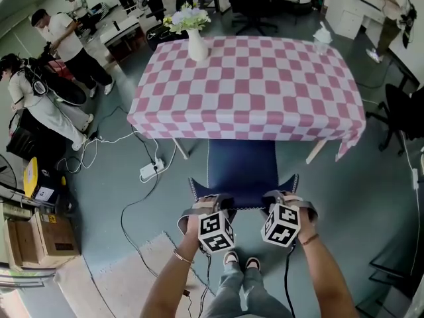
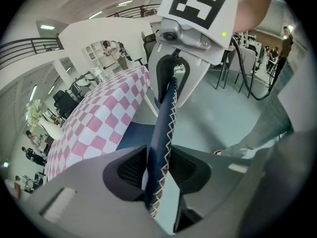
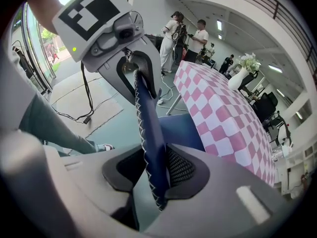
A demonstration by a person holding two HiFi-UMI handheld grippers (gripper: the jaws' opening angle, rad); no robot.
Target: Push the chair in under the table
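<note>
Gap under the bench (image 1: 252, 91) runs between left leg (image 1: 179, 150) and right leg (image 1: 317, 152), chair (image 1: 242, 167) half in. Power strip (image 1: 148, 171) clutters the floor (image 1: 351, 204) left; right side looks open, probably.

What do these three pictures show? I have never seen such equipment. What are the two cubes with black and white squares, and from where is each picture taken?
There is no robot here. A person holds one tool in each hand: the left hand-held gripper and the right hand-held gripper. Each patterned cube is a part of its tool.

The head view comes from a camera on the person's head, looking down. The left and right gripper views come from a camera riding on each tool, looking along its two jaws.

Both tools are closed on the top edge of the backrest of a dark blue chair. Its seat reaches under the table, which carries a pink and white checked cloth. A white vase of flowers stands on it.
</note>
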